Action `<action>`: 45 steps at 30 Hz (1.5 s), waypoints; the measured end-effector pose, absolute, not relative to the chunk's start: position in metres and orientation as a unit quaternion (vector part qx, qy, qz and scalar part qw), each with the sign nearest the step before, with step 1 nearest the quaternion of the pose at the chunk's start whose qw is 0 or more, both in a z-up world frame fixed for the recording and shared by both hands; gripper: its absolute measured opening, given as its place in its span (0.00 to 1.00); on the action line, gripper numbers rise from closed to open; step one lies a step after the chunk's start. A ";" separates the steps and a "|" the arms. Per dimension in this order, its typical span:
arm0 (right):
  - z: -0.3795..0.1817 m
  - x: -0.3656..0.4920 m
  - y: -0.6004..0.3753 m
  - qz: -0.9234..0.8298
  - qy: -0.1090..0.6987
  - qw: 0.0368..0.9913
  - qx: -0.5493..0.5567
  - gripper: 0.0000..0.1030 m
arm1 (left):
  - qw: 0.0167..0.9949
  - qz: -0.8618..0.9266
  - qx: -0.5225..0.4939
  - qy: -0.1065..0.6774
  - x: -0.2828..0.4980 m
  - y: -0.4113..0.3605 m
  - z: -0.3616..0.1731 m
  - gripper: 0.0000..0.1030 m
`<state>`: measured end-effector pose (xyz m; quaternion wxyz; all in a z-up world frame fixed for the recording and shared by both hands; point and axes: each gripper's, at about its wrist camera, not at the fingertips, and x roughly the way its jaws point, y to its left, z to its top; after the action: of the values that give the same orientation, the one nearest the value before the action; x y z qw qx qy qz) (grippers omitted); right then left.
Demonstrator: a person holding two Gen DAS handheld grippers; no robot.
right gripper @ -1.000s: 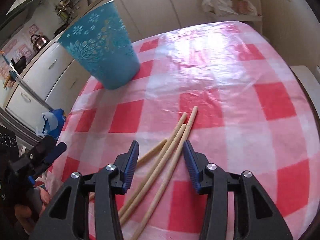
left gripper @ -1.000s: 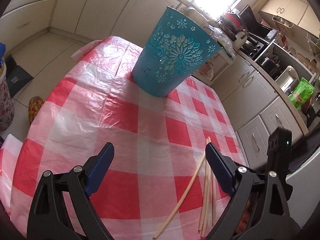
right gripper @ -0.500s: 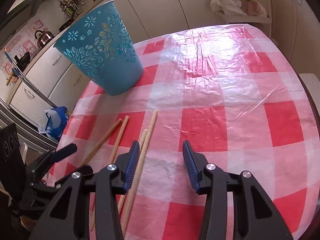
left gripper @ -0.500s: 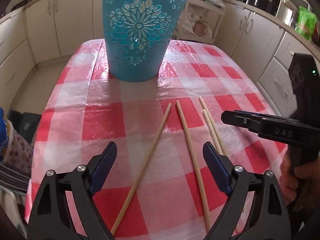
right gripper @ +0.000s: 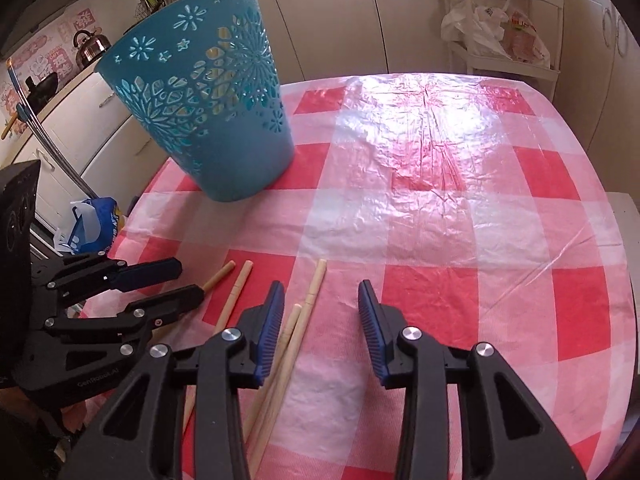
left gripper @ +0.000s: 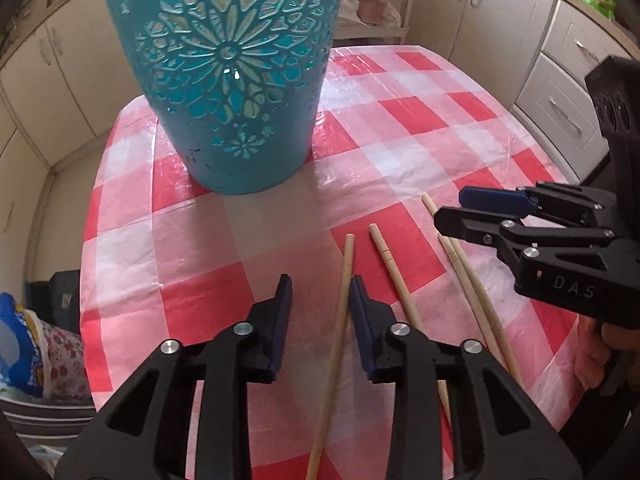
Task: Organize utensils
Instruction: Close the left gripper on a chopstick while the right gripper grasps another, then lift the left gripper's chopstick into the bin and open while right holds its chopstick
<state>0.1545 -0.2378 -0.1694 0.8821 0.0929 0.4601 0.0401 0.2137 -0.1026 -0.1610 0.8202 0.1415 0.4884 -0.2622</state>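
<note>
Several wooden chopsticks lie on the red-and-white checked table (left gripper: 200, 240) (right gripper: 440, 220), in front of a blue cut-out bucket (left gripper: 228, 80) (right gripper: 208, 112). My left gripper (left gripper: 320, 292) (right gripper: 188, 280) points down over the leftmost chopstick (left gripper: 345, 272). Its jaws are closing, the stick lies between them beside the right pad, and the left pad stands apart from it. My right gripper (right gripper: 320, 286) (left gripper: 460, 208) hovers over a pair of chopsticks (right gripper: 308, 300) (left gripper: 468, 280). Its jaws are narrowing too, with the pair near the left pad and not pressed. Another chopstick (left gripper: 394, 280) (right gripper: 238, 284) lies between the two grippers.
The table's rounded edge drops off close on the left and right. A blue bag (left gripper: 16, 352) (right gripper: 92, 224) sits on the floor by the table. Cream cabinets (left gripper: 560, 92) surround it, and a white rack with plastic bags (right gripper: 500, 32) stands behind.
My left gripper's jaws have narrowed sharply and it has moved in over the leftmost chopstick, nearer the bucket. The right gripper shifted sideways onto the pair and closed slightly.
</note>
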 end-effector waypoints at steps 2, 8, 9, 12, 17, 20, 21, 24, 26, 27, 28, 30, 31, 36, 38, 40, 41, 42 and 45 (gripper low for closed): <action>-0.170 0.159 -0.234 0.039 0.462 0.883 0.070 0.30 | 0.817 -0.265 0.154 0.489 0.214 -0.106 -0.161 0.06; -0.169 0.158 -0.226 0.058 0.465 0.883 -0.011 0.08 | 0.821 -0.270 0.082 0.496 0.215 -0.089 -0.159 0.04; -0.169 0.158 -0.233 0.064 0.470 0.880 0.003 0.08 | 0.822 -0.267 0.064 0.499 0.216 -0.084 -0.160 0.04; -0.169 0.159 -0.244 0.069 0.483 0.872 0.029 0.08 | 0.820 -0.256 0.029 0.511 0.220 -0.072 -0.165 0.05; -0.169 0.150 -0.240 0.065 0.487 0.871 0.006 0.14 | 0.814 -0.256 0.035 0.520 0.222 -0.073 -0.164 0.07; -0.170 0.145 -0.230 0.058 0.479 0.875 -0.031 0.14 | 0.814 -0.256 0.053 0.519 0.223 -0.079 -0.164 0.10; -0.170 0.144 -0.229 0.059 0.478 0.876 -0.032 0.13 | 0.815 -0.254 0.063 0.516 0.223 -0.085 -0.165 0.10; -0.170 0.142 -0.235 0.059 0.474 0.879 -0.004 0.07 | 0.821 -0.250 0.093 0.505 0.219 -0.092 -0.165 0.05; -0.169 0.135 -0.246 0.072 0.456 0.886 0.055 0.06 | 0.826 -0.251 0.082 0.498 0.216 -0.089 -0.163 0.04; -0.168 0.128 -0.251 0.082 0.437 0.892 0.087 0.06 | 0.832 -0.249 0.077 0.490 0.214 -0.086 -0.161 0.04; -0.167 0.123 -0.255 0.087 0.421 0.896 0.109 0.06 | 0.840 -0.251 0.064 0.477 0.212 -0.082 -0.157 0.04; -0.168 0.114 -0.266 0.097 0.400 0.898 0.155 0.06 | 0.857 -0.267 0.026 0.439 0.205 -0.071 -0.143 0.04; -0.165 0.111 -0.273 0.091 0.385 0.902 0.172 0.06 | 0.868 -0.279 0.007 0.412 0.200 -0.065 -0.132 0.04; -0.169 0.118 -0.287 0.078 0.389 0.893 0.213 0.06 | 0.910 -0.309 -0.073 0.265 0.178 -0.037 -0.071 0.04; -0.170 0.122 -0.281 0.083 0.399 0.891 0.202 0.06 | 0.924 -0.302 -0.092 0.217 0.179 -0.028 -0.047 0.04; -0.172 0.124 -0.280 0.085 0.404 0.888 0.201 0.06 | 0.933 -0.293 -0.114 0.178 0.183 -0.021 -0.024 0.04; -0.173 0.125 -0.281 0.084 0.407 0.886 0.204 0.06 | 0.936 -0.288 -0.123 0.160 0.185 -0.016 -0.014 0.04; -0.174 0.125 -0.281 0.083 0.409 0.885 0.207 0.06 | 0.939 -0.283 -0.135 0.141 0.190 -0.013 -0.003 0.04; -0.176 0.124 -0.281 0.082 0.413 0.884 0.205 0.06 | 0.941 -0.275 -0.169 0.099 0.201 -0.004 0.023 0.04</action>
<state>0.1245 -0.2812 -0.1761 0.8837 0.2047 0.4128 0.0825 0.2009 -0.0039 0.0233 0.9415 -0.1689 0.0985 -0.2746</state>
